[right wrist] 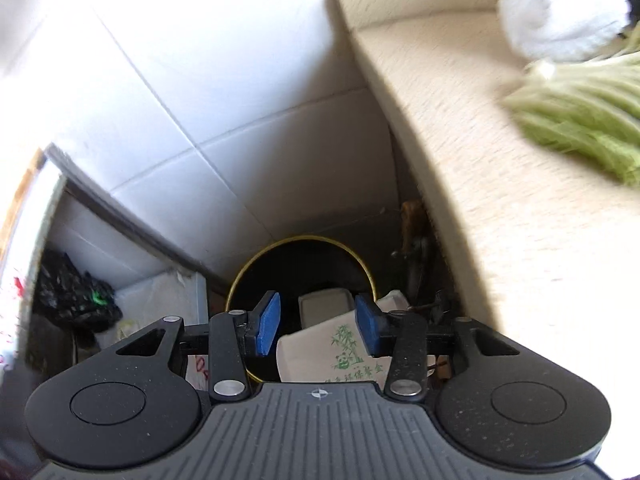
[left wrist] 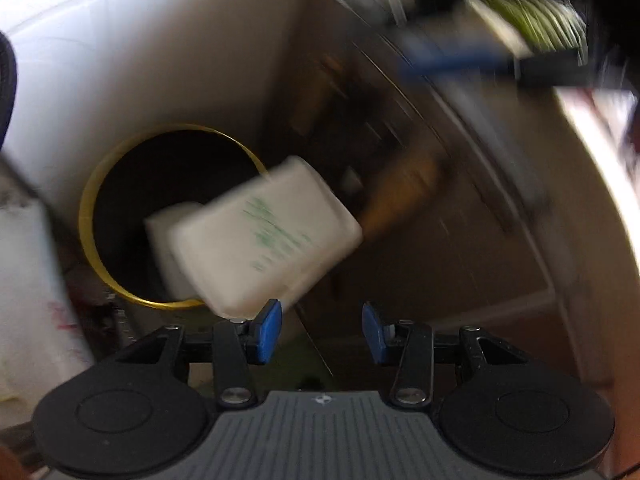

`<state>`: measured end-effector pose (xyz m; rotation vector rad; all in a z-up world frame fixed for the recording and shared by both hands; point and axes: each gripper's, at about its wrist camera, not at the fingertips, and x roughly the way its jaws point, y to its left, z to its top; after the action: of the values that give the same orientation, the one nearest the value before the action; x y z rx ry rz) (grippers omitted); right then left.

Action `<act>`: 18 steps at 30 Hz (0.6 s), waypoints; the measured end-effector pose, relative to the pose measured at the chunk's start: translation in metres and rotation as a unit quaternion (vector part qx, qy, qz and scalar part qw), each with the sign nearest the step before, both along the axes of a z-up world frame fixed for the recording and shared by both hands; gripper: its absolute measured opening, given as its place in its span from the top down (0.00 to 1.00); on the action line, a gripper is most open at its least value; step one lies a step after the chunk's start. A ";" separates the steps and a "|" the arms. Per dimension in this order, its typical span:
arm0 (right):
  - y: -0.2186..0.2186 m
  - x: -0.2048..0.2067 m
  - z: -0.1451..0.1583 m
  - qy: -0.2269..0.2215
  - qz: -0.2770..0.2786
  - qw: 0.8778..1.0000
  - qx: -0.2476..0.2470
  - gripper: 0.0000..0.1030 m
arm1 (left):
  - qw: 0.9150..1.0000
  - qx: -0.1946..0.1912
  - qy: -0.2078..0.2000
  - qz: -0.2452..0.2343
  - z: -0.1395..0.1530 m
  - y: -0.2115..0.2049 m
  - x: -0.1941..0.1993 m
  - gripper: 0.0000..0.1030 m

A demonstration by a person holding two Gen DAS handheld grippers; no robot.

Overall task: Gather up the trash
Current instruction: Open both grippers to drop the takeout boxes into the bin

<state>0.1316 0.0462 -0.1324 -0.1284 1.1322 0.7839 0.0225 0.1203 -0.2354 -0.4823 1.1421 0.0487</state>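
Bin rim (left wrist: 86, 216) lies beneath a white box (left wrist: 264, 236); both tools (left wrist: 322, 330) (right wrist: 318, 324) gape, gripping nothing.

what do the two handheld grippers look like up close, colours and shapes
Both match: the left gripper and right gripper have blue pads on black finger arms with silver screws, two round black discs either side, and a grey ribbed body with a small compass-like mark.

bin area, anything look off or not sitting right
Yes. A white takeout box with green print is tilted over the rim of the black bin, half outside it, not down inside. Another white container already lies in the bin. The left gripper has open jaws with nothing between them.
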 end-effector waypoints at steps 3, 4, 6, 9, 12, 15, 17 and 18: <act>-0.012 0.002 0.017 0.002 -0.008 1.000 0.022 0.48 | 0.998 -0.051 0.009 -0.022 -0.023 -0.015 0.015 0.60; -0.016 0.003 0.023 0.002 -0.009 0.999 0.032 0.48 | 0.997 -0.064 0.017 -0.034 -0.035 -0.022 0.018 0.60; -0.019 0.006 0.033 0.001 -0.013 0.999 0.046 0.47 | 0.994 -0.090 0.030 -0.047 -0.058 -0.032 0.028 0.60; -0.031 0.012 0.052 -0.011 -0.015 0.998 0.061 0.41 | 0.991 -0.111 0.059 -0.045 -0.090 -0.034 0.051 0.61; -0.047 0.018 0.069 -0.025 -0.017 0.997 0.064 0.40 | 0.996 -0.062 0.068 0.018 -0.104 -0.019 0.071 0.61; -0.064 0.024 0.084 -0.031 -0.019 0.996 0.080 0.40 | 0.992 0.005 0.055 0.113 -0.087 0.011 0.072 0.61; -0.073 0.029 0.090 -0.038 -0.021 0.994 0.095 0.39 | 0.986 0.043 0.043 0.153 -0.068 0.028 0.069 0.61; -0.079 0.032 0.095 -0.043 -0.026 0.993 0.105 0.38 | 0.982 0.062 0.042 0.175 -0.056 0.036 0.067 0.61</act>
<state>0.1637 -0.0324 -0.0377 0.0426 0.9617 0.8375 0.0895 0.1568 -0.2914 -0.5681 1.1171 0.4471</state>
